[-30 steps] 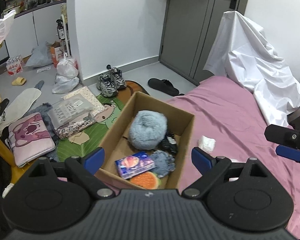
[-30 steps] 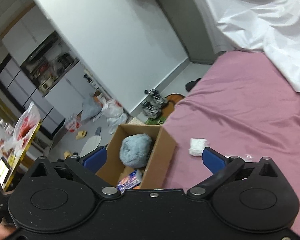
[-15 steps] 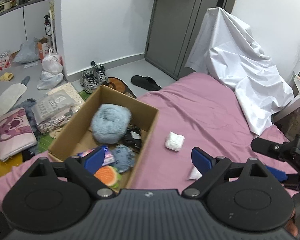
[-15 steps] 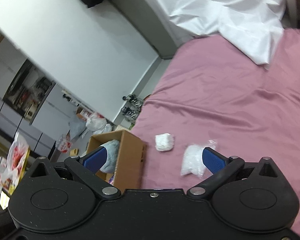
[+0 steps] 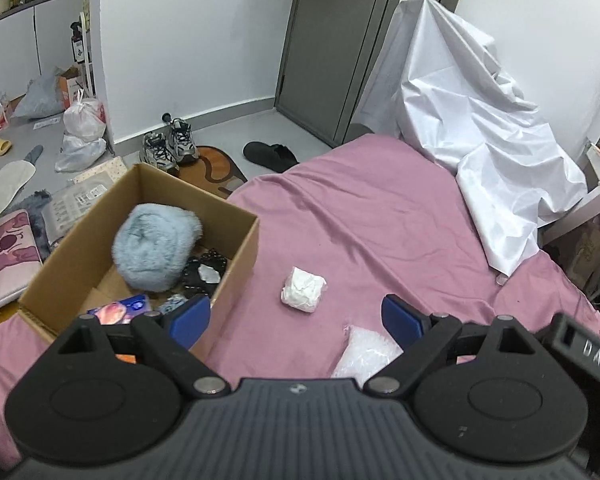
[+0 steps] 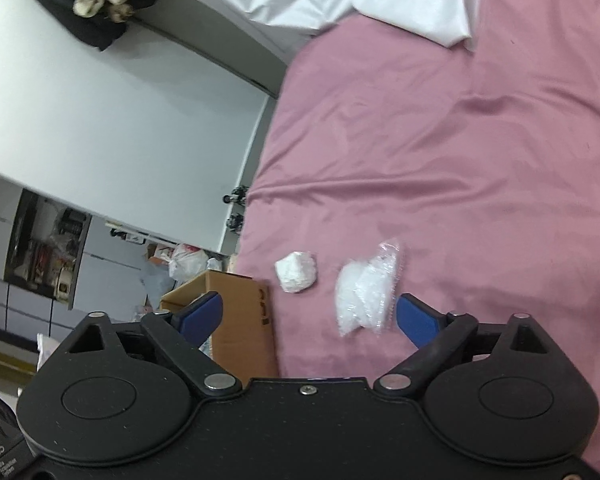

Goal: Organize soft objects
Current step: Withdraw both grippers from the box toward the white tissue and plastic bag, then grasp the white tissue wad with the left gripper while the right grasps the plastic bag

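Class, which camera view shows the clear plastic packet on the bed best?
The right wrist view: the clear plastic packet lies whole on the pink bedsheet. In the left wrist view, only part of it shows, behind that claw's arm.

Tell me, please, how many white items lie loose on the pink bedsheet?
2: a crumpled white wad beside the cardboard box, and a clear bag of white filling nearer the camera. None appear hidden.

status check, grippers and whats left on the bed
Left gripper open, empty. Right gripper open, empty. White wad and clear bag loose on bed, beside box. Nothing in the way.
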